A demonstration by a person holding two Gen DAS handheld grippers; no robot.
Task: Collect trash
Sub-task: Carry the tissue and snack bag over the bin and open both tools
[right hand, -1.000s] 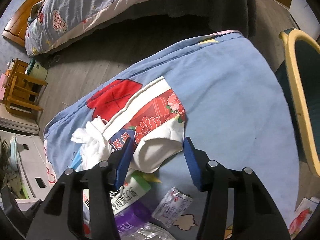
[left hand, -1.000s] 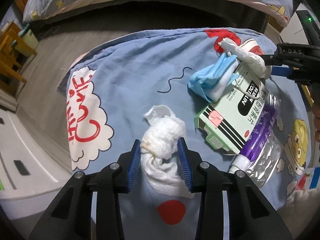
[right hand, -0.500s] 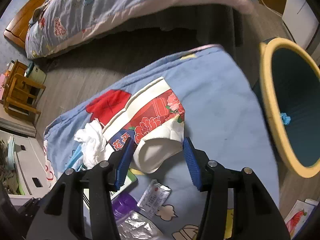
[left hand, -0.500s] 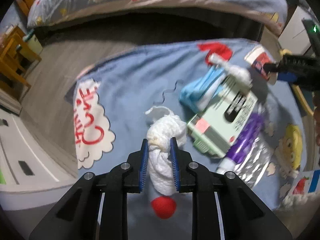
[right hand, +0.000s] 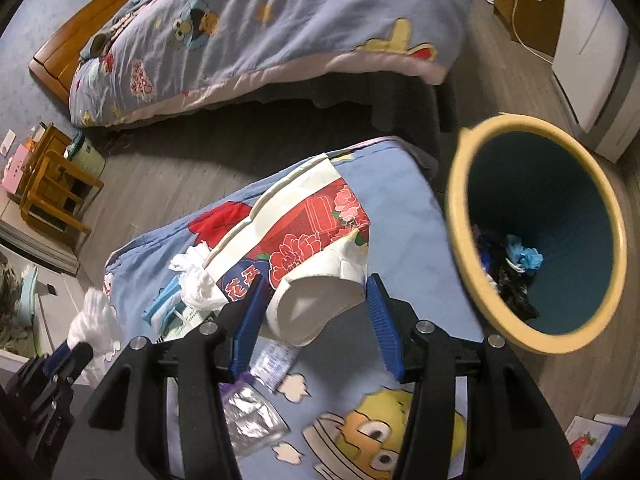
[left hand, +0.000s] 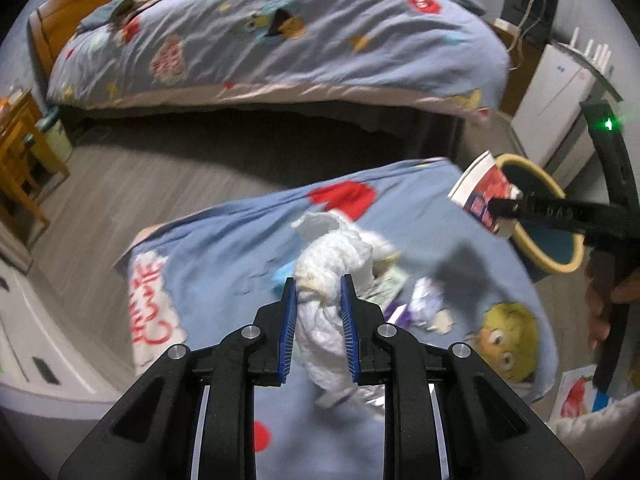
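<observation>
My left gripper (left hand: 319, 288) is shut on a crumpled white tissue wad (left hand: 328, 280) and holds it above the blue cartoon blanket (left hand: 224, 248). My right gripper (right hand: 316, 292) is shut on a crushed red and white paper cup (right hand: 304, 248), lifted off the blanket beside the bin. The cup also shows in the left wrist view (left hand: 482, 196), and the wad in the right wrist view (right hand: 94, 318). The yellow-rimmed teal trash bin (right hand: 456, 216) stands at the right with dark trash and a blue scrap inside. It also shows in the left wrist view (left hand: 560, 264).
On the blanket lie another white tissue (right hand: 196, 276), a blue face mask (right hand: 160, 304), a green box (right hand: 180, 320), a small sachet (right hand: 276, 364) and a clear plastic wrapper (right hand: 252, 416). A bed (left hand: 280, 40) runs along the back. A wooden stool (right hand: 52, 188) stands at the left.
My left gripper closed on the tissue wad and lifted it. My right gripper raised the cup and moved right, bringing the bin into full view.
</observation>
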